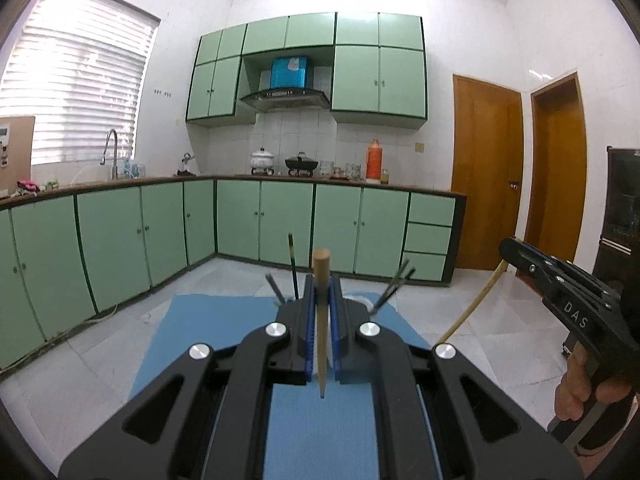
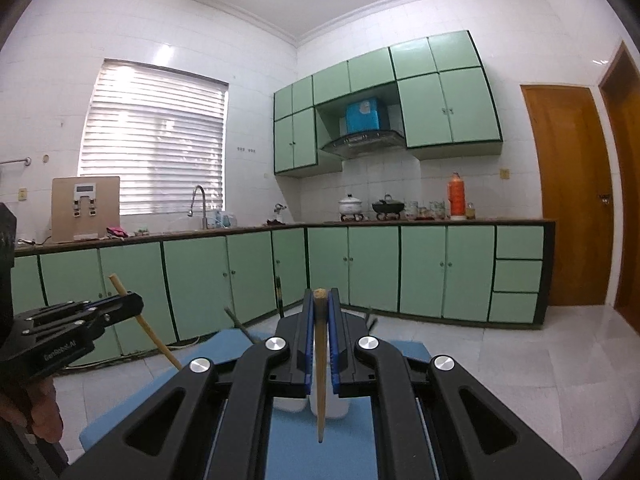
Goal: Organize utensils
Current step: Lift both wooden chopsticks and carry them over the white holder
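In the left wrist view my left gripper [image 1: 321, 282] is shut on a pale wooden chopstick [image 1: 321, 340] that stands nearly upright between the blue pads. Just behind it, several dark chopsticks [image 1: 293, 268] stick up from a white holder [image 1: 362, 300]. At the right edge a hand holds my right gripper [image 1: 506, 249], shut on another pale chopstick [image 1: 476, 304]. In the right wrist view that right gripper [image 2: 321, 296] clamps its chopstick [image 2: 320, 380] above the white holder [image 2: 334, 406]. My left gripper [image 2: 136, 306] shows at the left with its chopstick [image 2: 152, 336].
A blue mat [image 1: 200, 328] covers the table below both grippers. Beyond it lie a tiled floor [image 1: 480, 304] and green kitchen cabinets [image 1: 280, 224] under a counter with pots and an orange flask [image 1: 374, 160]. Wooden doors [image 1: 486, 168] stand at the right.
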### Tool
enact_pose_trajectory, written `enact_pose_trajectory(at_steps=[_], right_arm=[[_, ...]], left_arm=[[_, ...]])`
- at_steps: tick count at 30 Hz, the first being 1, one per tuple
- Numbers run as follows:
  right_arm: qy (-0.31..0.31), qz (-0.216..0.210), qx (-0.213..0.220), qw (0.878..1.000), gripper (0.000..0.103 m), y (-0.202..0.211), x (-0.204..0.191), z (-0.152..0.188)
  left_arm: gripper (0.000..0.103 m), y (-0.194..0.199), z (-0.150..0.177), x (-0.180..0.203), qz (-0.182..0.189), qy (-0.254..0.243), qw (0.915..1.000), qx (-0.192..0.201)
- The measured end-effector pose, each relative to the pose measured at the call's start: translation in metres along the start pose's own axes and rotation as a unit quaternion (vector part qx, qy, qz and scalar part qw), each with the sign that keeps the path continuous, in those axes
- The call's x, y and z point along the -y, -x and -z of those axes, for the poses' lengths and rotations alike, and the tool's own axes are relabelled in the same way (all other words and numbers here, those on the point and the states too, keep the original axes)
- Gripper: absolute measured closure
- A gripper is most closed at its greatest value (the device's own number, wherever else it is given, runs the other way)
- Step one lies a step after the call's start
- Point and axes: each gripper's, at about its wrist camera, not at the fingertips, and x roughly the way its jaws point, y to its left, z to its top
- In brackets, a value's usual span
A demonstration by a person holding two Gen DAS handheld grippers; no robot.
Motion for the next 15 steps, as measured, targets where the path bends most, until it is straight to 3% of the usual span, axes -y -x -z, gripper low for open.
enact_pose_trajectory(at_steps=[9,15], right_arm=[[0.002,-0.006,0.03,1.0,0.096,-0.032,-0.001,-0.051],[0.004,0.004,0.032,0.999,0.096,-0.071,0.004,-0.068]], left_arm=[[0.097,-0.016,-0.047,0.004,-0.003,-0.007,0.9989,0.047],[0.097,-0.055,-0.073,0.008,-0.006,-0.006,0.998,0.063]])
